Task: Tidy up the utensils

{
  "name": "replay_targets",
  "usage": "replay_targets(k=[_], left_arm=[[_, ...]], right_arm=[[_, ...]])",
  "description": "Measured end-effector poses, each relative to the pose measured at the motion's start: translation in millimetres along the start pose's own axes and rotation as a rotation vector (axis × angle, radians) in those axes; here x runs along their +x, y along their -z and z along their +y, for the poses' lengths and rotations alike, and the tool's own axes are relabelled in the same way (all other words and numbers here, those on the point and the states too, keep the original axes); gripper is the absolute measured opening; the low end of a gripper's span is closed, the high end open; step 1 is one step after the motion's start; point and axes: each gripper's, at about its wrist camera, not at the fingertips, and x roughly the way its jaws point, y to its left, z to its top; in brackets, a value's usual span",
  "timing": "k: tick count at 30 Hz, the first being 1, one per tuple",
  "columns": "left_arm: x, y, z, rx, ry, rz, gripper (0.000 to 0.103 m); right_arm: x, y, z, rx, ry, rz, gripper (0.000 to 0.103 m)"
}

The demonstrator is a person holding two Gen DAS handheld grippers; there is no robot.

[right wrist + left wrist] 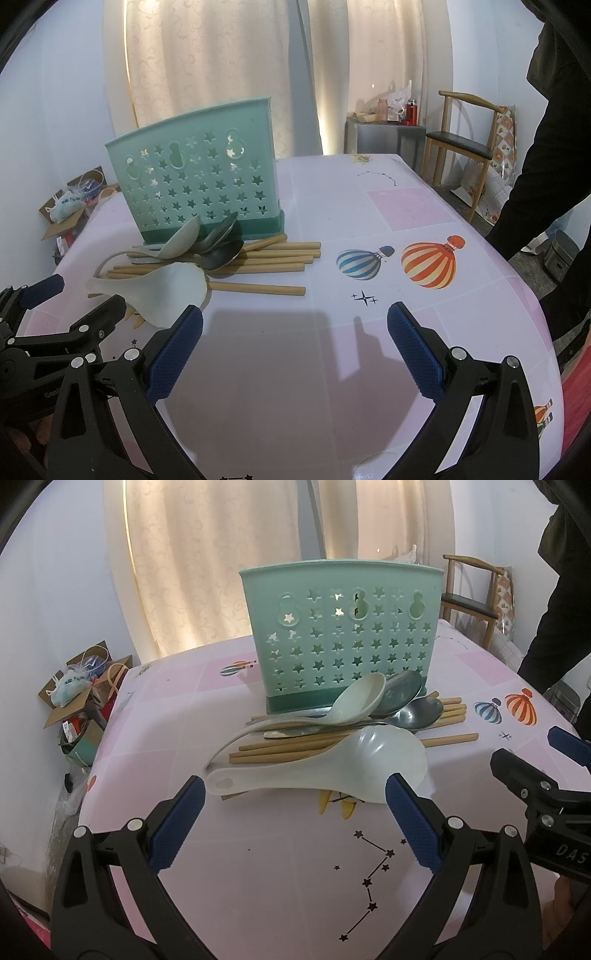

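At the centre of the left wrist view a mint-green utensil holder (341, 635) with star cut-outs stands upright on the pink worktop (258, 867). Just below it lies a heap: wooden chopsticks (295, 744), metal spoons (410, 701), a pale soup spoon (354, 701) and, lowest in frame, a white rice paddle (332, 764). The left hand-held gripper (295, 794) is spread wide beneath the paddle, holding nothing. The right hand-held gripper (295, 325) is likewise spread, lower centre of its view, over bare cloth.
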Motion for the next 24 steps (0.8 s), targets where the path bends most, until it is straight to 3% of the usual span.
replay_targets(k=[14, 24], left_arm=[[1.6, -0.1, 2.4, -0.006, 0.004, -0.001, 0.094], [3.6, -0.1, 9.1, -0.044, 0.011, 0.008, 0.094]], right_arm=[[4.2, -2.8, -1.7, 0.008, 0.002, 0.02, 0.098], [13.7, -5.2, -19.7, 0.115, -0.053, 0.083, 0.098]])
